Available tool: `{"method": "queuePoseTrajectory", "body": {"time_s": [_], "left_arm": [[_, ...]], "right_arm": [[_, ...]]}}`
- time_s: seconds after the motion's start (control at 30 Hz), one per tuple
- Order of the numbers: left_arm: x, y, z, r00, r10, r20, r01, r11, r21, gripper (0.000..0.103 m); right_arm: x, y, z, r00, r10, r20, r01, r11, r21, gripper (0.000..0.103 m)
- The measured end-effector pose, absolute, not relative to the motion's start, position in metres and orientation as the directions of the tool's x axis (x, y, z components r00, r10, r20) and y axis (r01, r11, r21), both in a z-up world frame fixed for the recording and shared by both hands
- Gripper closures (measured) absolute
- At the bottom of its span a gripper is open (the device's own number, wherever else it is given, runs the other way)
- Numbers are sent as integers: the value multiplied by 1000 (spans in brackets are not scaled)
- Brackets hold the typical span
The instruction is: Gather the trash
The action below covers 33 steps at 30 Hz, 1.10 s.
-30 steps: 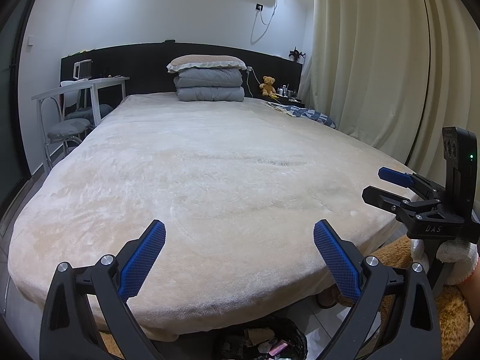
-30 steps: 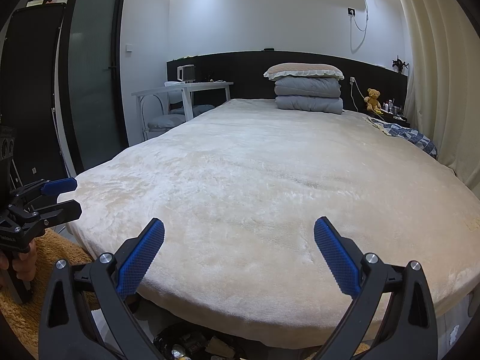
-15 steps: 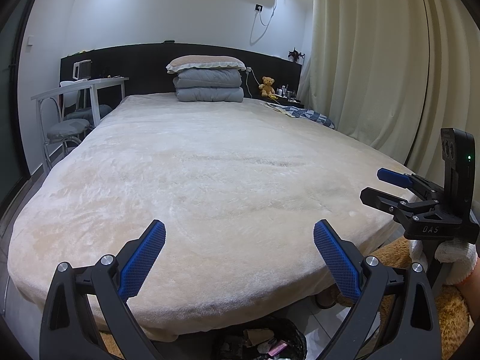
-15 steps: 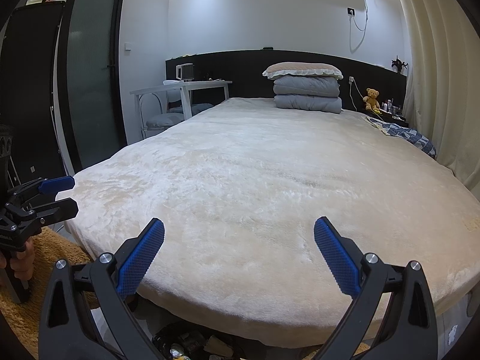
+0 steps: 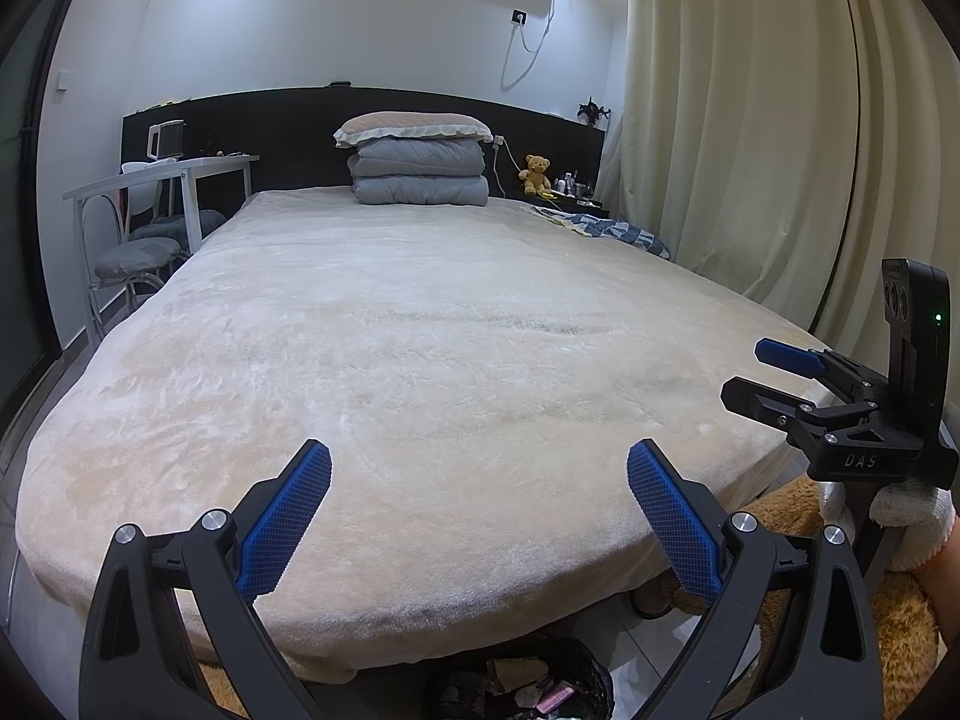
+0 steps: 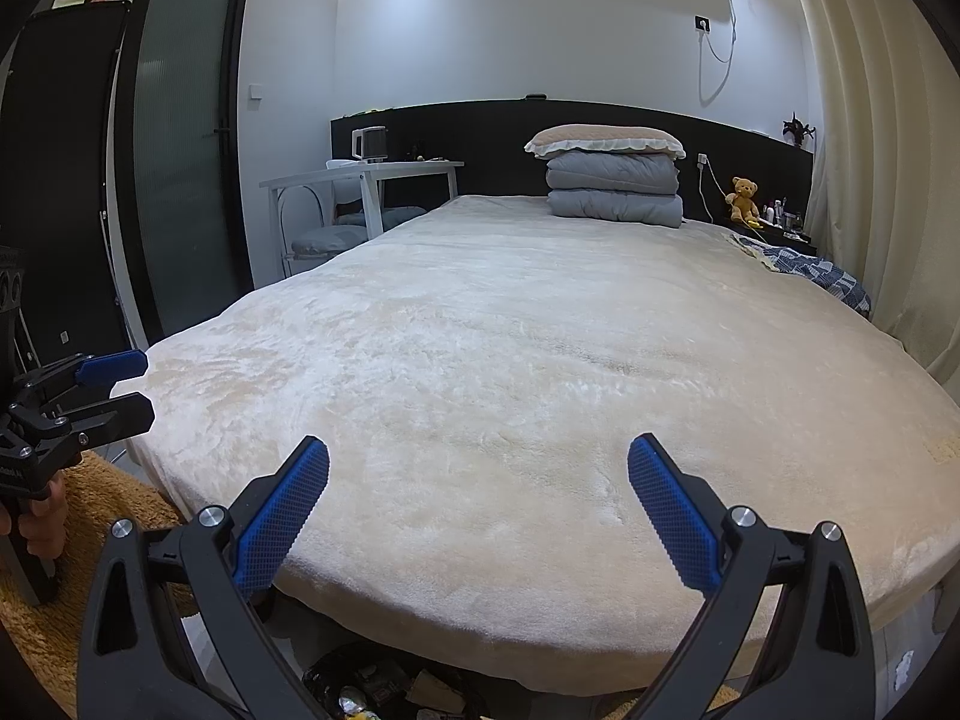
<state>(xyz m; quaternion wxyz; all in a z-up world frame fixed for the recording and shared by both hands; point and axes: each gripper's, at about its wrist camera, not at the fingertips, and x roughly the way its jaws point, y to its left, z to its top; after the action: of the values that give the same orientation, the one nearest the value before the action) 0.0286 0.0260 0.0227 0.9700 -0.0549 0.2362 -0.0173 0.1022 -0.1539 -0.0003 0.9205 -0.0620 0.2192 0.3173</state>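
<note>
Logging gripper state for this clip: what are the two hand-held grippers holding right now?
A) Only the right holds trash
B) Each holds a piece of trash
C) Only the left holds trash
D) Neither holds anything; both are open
D: the left hand-held gripper and the right hand-held gripper both have their blue pads spread wide, with only the bed showing between them.

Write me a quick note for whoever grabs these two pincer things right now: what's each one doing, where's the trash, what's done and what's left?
Left gripper: open, holding nothing, over the foot of the bed.
Right gripper: open, holding nothing, beside it at the same end.
Trash: a black bin on the floor below the bed's foot already holds wrappers and scraps.
Done: no loose litter shows on the blanket.
Left: possibly nothing on the bed; check the floor and the cluttered nightstand, too far away to judge.
</note>
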Motion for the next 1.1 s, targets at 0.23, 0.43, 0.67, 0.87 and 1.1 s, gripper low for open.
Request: {"method": "queuePoseTrajectory", "body": {"time_s": [0.23,0.43,0.67,0.87,1.1], "left_arm": [[29,26,23,888,-60,-456,8,993,-115,7],[28,27,23,887,-59,-458,5,993,-117,7],[28,26,23,888,-55,-457,2,993,-116,7],[28,25,23,887,-52,-458,1,994,-113,7],[27,25,24,888,-51,-456,-5,993,-120,7]], "right_arm": [[102,-154,-1,705,555,-441,-610,792,22,4],[101,-155,-2,706,554,-442,-608,793,23,4],[102,-156,-3,706,555,-440,-609,793,22,4],[102,-156,-3,706,555,-440,-610,792,21,4],[103,-156,-3,706,554,-442,-609,793,21,4]]}}
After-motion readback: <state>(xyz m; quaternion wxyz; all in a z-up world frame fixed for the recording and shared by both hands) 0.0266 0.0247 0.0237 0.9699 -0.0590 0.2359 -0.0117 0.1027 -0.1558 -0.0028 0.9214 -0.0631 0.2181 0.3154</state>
